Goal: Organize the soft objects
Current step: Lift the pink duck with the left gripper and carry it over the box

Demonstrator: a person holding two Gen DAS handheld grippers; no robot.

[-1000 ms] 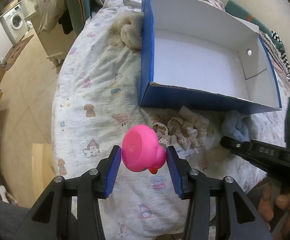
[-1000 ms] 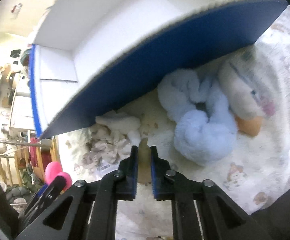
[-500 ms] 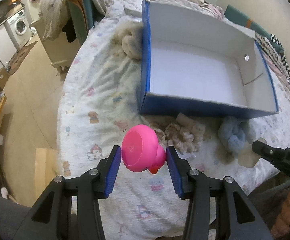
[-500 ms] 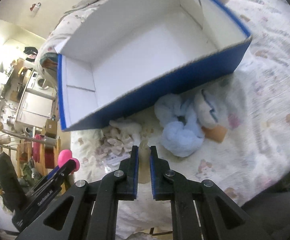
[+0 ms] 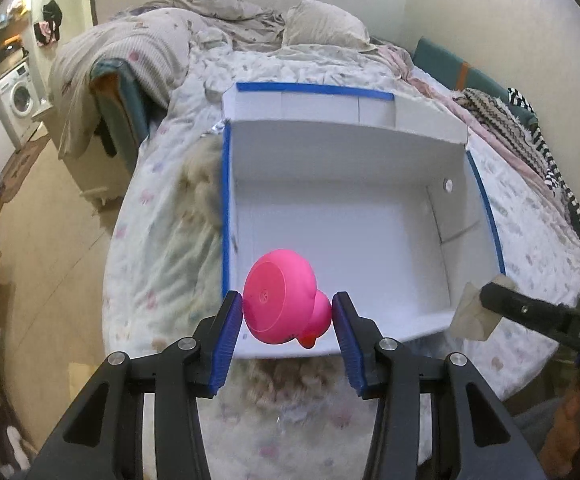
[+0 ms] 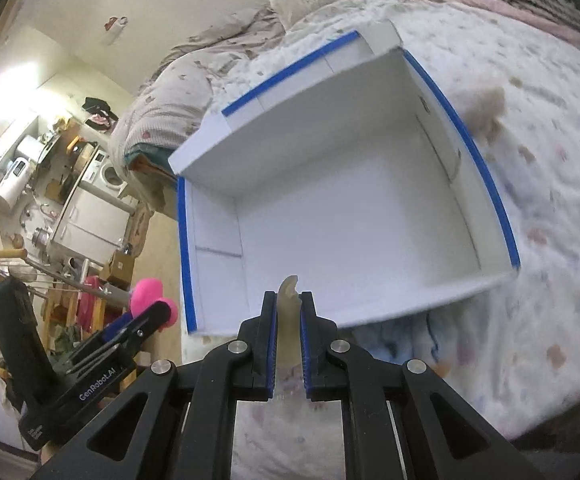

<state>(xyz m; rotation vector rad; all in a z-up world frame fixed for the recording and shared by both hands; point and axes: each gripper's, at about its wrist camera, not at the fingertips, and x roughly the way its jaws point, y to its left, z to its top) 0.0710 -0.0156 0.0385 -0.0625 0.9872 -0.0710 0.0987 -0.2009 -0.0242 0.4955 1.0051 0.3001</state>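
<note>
Left jaws clamped on pink duck [image 5: 283, 298] over box [image 5: 370, 128]; right jaws pinching beige piece [image 6: 287, 312].

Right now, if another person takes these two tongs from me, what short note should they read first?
Left tongs: shut on the pink duck, held over the box's near left corner.
Right tongs: shut on a beige piece, at the near wall of the box.
Done: nothing lies in the box yet.
Left: release both into the box. Then the blue toy and beige scrunchies before the box, and the fluffy piece at its left.
</note>
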